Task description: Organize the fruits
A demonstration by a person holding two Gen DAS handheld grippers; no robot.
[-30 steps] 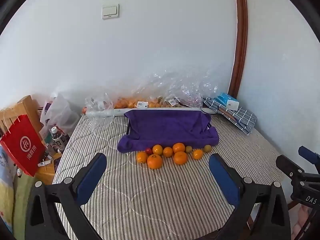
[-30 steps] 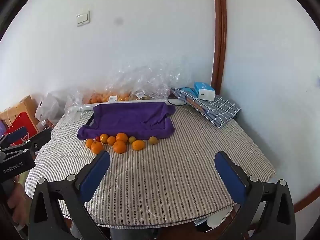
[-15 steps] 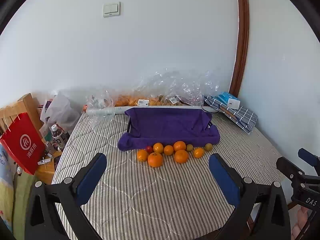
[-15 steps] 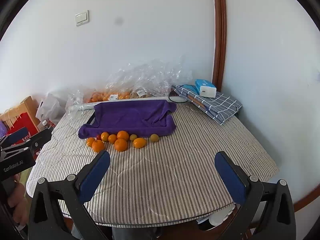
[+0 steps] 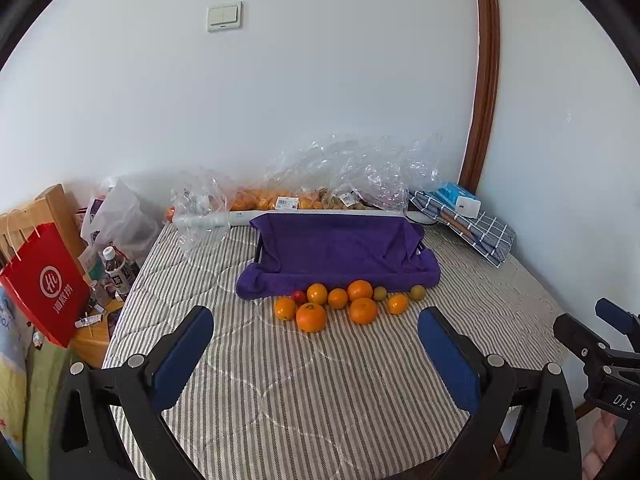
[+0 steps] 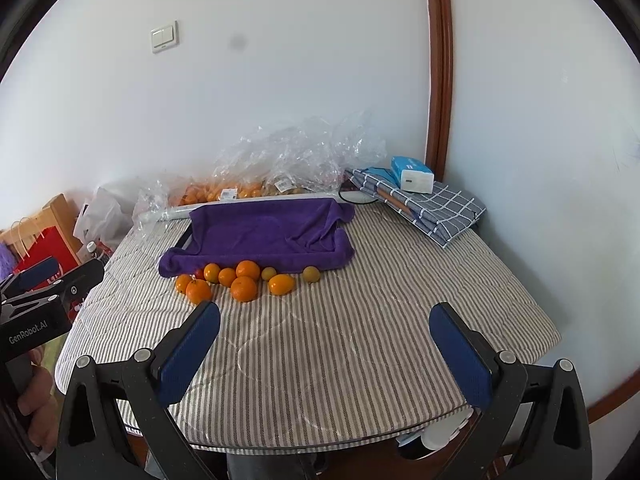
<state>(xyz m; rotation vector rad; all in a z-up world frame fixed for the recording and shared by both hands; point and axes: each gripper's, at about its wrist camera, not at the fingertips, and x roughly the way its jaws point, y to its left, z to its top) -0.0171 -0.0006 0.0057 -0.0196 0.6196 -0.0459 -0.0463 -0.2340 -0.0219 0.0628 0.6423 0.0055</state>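
Both tools hang spread and empty above the near edge of the striped surface: the left tool faces the fruits squarely; the right tool sits off to their right. The fruits lie loose in a cluster just in front of the purple cloth tray, touching one another. The step is likely a first reach; take an outer fruit such as the big orange, come down from above, and close gently so neighbours don't roll.
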